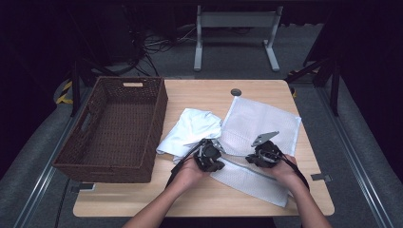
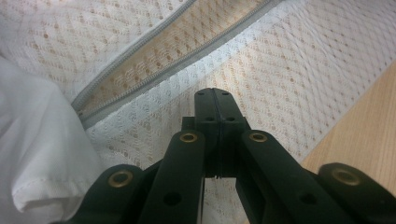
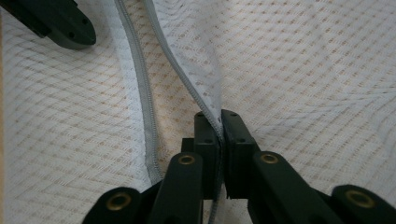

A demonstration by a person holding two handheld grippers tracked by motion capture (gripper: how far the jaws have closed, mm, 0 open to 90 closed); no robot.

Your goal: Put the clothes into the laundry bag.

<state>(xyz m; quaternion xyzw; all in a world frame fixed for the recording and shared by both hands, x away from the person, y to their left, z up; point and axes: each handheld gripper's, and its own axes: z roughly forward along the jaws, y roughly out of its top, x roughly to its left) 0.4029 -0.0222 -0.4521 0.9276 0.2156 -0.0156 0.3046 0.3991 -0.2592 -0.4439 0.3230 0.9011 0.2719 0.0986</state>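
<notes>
Two grippers are working the white mesh zippered laundry bag (image 1: 259, 137), which lies flat on the light wooden table (image 1: 199, 199), just right of the brown woven wicker basket (image 1: 114, 128). A crumpled white cloth garment (image 1: 192, 128) sits between basket and bag, touching the bag's left edge. Right gripper (image 3: 219, 123): jaws pinched tight on the edge of the bag beside its grey zipper (image 3: 140, 93), mesh visibly gathered and lifted there. Left gripper (image 2: 215, 100): jaws fully together over the mesh just below the zipper opening; whether any mesh is caught between them I cannot tell, no fabric shows in the seam. Handling judgement: bag is light, limp, no stiffness, will sag and fold wherever unsupported; mesh is grippy but thin, so it can slip out of a shallow pinch. Best hold is the zipper tape or hem, which is thicker and won't stretch; one gripper on each lip to spread the mouth. Garment is equally soft and will bunch on entry. Hard to make out: zipper slider position, how far the opening runs, and the bag's near edge behind the hands.
</notes>
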